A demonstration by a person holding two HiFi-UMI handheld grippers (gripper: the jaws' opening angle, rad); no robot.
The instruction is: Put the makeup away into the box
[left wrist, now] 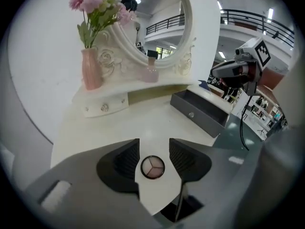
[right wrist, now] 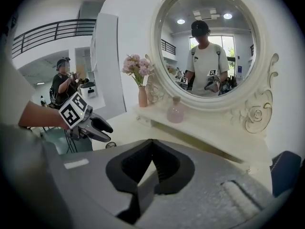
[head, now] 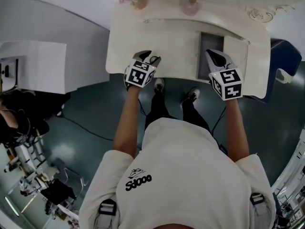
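Cream vanity table (head: 167, 37) against a white wall, with a round mirror (right wrist: 209, 46) at its back edge. Pink vase (left wrist: 91, 69) of flowers stands at the back left corner on the raised shelf. Small pink bottle (left wrist: 150, 71) is further right on that same shelf. Grey box (left wrist: 200, 109), open on top with a knob on its front, sits toward the table's right side.

The one task item I see is a round eyeshadow compact (left wrist: 152, 167) with three pale shades, lying flat near the table's front edge, left part. My left gripper (left wrist: 154, 144) angles down over it with jaws spread. The compact lies right between the pads with a narrow gap each side, not pinched.

My right gripper (right wrist: 152, 142) hangs near the box at the front edge, right part. Its jaws are pressed together at the tips with nothing in them. Compact and box are well apart. Both forearms reach in from the front edge.
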